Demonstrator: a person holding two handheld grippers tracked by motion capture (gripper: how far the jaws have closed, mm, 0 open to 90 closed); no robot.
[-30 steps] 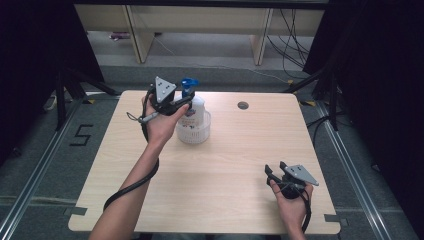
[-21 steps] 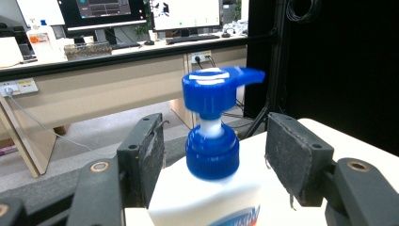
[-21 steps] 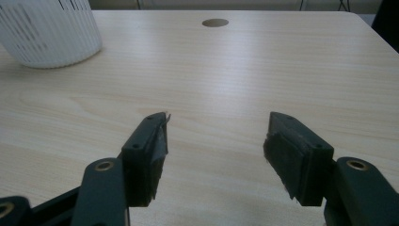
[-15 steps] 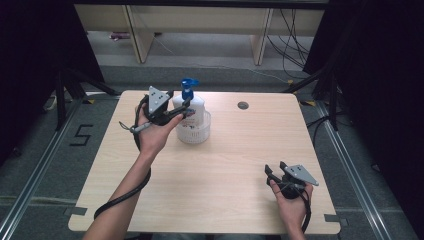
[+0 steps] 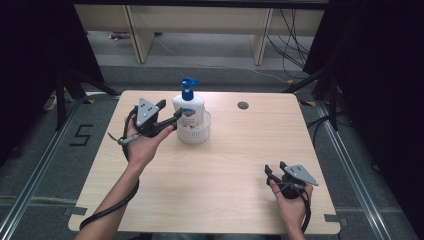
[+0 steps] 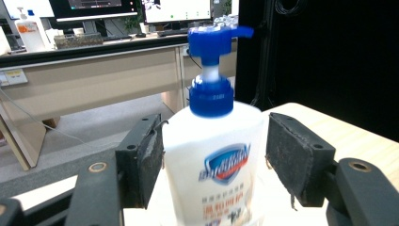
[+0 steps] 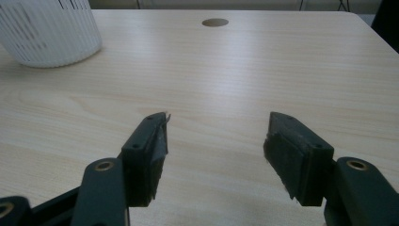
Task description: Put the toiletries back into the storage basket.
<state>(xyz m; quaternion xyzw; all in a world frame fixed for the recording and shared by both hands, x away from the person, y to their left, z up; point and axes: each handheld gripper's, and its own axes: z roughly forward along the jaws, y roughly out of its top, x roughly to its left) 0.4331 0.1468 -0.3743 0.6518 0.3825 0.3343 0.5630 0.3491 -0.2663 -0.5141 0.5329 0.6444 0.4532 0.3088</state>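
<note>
The soap bottle [image 5: 189, 107] stands upright in a white ribbed basket [image 5: 196, 131] at the far left-centre of the desk [image 5: 220, 165], its long axis vertical and its blue pump [image 6: 211, 52] on top. From my left hand-held gripper [image 5: 161, 118] the bottle lies straight ahead, just to the right of it in the high view. In the left gripper view the body sits between the two spread jaws; the left pad looks to be at its side, the right pad clear of it, so I judge nothing is clamped. My right hand-held gripper [image 5: 280, 173] rests open and empty at the near right, well apart from the basket. The left hand is plainly the nearer one.
</note>
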